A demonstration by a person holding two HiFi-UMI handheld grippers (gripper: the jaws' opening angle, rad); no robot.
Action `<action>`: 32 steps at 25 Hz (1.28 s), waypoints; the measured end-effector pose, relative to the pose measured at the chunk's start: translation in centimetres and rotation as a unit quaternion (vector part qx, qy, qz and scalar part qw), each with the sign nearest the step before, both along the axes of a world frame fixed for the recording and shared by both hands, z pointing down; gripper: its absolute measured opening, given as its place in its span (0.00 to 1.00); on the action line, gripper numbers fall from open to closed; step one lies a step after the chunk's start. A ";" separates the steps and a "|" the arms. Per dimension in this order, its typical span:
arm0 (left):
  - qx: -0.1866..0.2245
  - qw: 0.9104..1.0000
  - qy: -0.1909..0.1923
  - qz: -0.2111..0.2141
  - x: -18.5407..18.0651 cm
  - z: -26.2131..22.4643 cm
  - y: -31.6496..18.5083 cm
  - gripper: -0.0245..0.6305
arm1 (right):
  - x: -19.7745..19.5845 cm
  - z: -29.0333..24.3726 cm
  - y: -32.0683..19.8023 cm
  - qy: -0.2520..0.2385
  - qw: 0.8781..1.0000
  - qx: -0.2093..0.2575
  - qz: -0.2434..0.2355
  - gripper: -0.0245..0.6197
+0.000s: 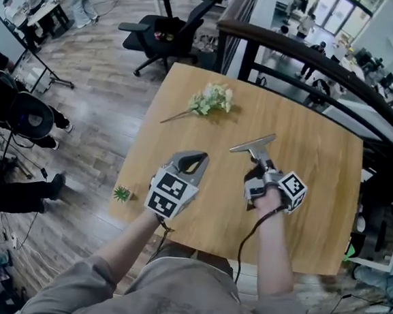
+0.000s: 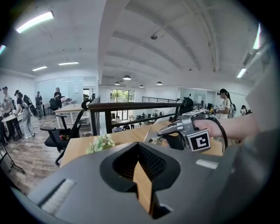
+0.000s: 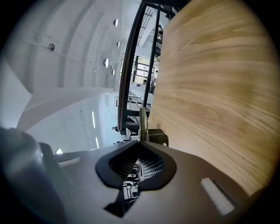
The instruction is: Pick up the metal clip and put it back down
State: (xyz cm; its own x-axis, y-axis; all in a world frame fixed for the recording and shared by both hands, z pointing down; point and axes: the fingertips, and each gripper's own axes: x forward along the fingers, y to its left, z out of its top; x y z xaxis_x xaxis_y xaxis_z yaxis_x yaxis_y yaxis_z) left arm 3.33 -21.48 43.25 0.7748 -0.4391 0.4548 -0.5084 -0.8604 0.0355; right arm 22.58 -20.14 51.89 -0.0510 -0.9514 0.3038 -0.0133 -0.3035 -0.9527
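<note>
The metal clip (image 1: 253, 146) is a flat silvery piece held clear above the wooden table (image 1: 319, 163). My right gripper (image 1: 258, 159) is shut on it. In the right gripper view the clip (image 3: 142, 124) sticks out past the closed tips of my right gripper (image 3: 140, 145). My left gripper (image 1: 198, 156) hovers over the table to the left of the right one, its jaws together and nothing in them. In the left gripper view my left gripper (image 2: 139, 146) points across the table, with the right gripper (image 2: 188, 131) and the clip (image 2: 147, 132) ahead of it.
A sprig of pale flowers (image 1: 212, 99) lies on the far part of the table. A small green tuft (image 1: 121, 194) sits by the table's left edge. A dark railing (image 1: 295, 49) runs behind the table, and an office chair (image 1: 163, 34) stands beyond it.
</note>
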 end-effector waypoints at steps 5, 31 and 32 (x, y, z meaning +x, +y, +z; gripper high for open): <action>0.007 0.999 0.008 0.050 4.6 -0.8 1.4 0.04 | 4.4 -1.3 3.2 0.009 0.999 0.006 0.046 0.06; 0.012 0.988 0.029 0.153 13.1 -3.3 7.8 0.04 | 10.8 -4.0 13.9 0.012 0.990 0.015 0.141 0.06; 0.009 0.987 0.031 0.154 13.4 -3.4 7.9 0.04 | 11.2 -3.9 14.1 0.011 0.989 0.014 0.145 0.06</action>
